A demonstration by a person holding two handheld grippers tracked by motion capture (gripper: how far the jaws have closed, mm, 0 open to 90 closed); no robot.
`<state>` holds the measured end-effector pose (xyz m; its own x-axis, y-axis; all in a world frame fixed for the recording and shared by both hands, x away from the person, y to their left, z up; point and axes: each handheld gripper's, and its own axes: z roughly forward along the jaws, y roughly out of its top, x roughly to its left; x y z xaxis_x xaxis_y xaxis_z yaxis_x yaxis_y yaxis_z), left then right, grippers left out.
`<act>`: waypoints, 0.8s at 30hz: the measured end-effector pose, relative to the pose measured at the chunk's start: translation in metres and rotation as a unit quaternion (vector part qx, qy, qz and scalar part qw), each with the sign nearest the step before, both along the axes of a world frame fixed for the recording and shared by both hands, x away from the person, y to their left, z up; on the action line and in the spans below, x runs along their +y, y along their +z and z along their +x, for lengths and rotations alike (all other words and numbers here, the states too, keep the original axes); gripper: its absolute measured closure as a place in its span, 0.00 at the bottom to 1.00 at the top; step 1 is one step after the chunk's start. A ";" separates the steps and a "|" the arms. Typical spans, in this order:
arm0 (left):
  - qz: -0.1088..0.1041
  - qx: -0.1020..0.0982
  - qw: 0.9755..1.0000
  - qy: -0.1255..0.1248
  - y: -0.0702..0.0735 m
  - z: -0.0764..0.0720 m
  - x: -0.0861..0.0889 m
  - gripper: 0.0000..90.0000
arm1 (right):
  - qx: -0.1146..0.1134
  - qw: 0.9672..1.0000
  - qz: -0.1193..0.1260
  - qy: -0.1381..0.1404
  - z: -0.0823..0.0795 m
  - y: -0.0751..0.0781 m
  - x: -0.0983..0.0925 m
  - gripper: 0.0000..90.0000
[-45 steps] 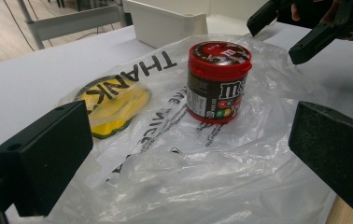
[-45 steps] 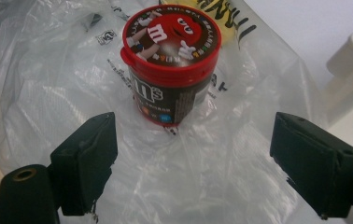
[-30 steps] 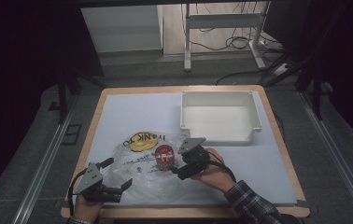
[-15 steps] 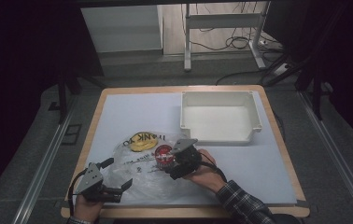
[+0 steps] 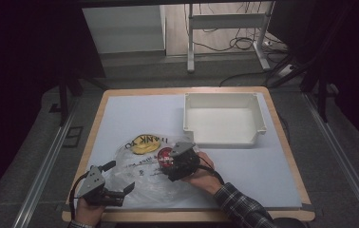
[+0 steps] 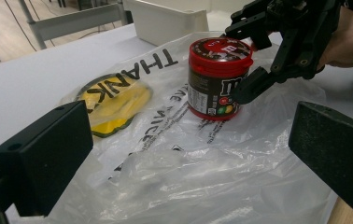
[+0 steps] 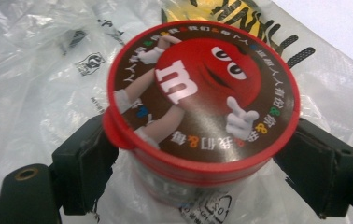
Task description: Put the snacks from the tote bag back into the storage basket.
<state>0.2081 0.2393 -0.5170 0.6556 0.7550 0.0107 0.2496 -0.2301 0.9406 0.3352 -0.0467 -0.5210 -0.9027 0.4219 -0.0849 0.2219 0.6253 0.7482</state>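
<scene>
At the lower left of the high view the left tongs rest over the near edge of a crumpled clear plastic bag, jaws standing wide apart with nothing between them; the left gripper view shows the same, two black pads parted over loose film. The bag lies flat on the pale counter, printed with black lettering, and a flat yellow item sits under its far part, left of centre. Right of that, near the middle of the frame, stands the red-lidded candy jar, upright on the bag. The right tongs are at the jar from the right, one jaw on each side just under the lid; in the right gripper view the pads flank the jar closely, but whether they press it I cannot tell. The jar looks like stiff, smooth plastic, probably moderately heavy if full, and round, so it could twist or slip; the sidewall below the lid's lip seems the safest hold. The film beneath is slick and may drag along. At the upper right a white bin sits open, well apart from the jar.
</scene>
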 end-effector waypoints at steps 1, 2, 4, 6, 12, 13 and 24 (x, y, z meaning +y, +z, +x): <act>0.000 0.000 1.000 0.000 0.000 0.000 0.000 0.00 | 0.000 1.000 0.003 -0.002 0.000 -0.001 0.000 0.18; 0.000 0.000 1.000 0.000 0.000 0.000 0.000 0.00 | 0.000 1.000 0.006 -0.004 0.001 -0.002 0.001 0.18; 0.001 0.000 1.000 0.000 0.000 0.000 0.000 0.00 | -0.001 1.000 0.008 -0.007 0.002 -0.003 0.001 0.19; 0.002 0.000 1.000 -0.001 0.000 0.000 0.000 0.00 | -0.001 1.000 0.011 -0.006 0.002 -0.005 0.001 0.19; 0.004 0.001 1.000 -0.001 0.000 0.000 -0.001 0.00 | -0.004 1.000 0.014 -0.008 0.002 -0.008 0.006 0.21; 0.004 0.000 1.000 -0.001 0.000 0.000 -0.001 0.00 | -0.004 1.000 0.015 -0.007 0.002 -0.008 0.006 0.22; 0.005 0.000 1.000 -0.001 0.000 0.000 -0.001 0.00 | 0.006 1.000 0.023 -0.014 0.001 -0.008 0.006 0.29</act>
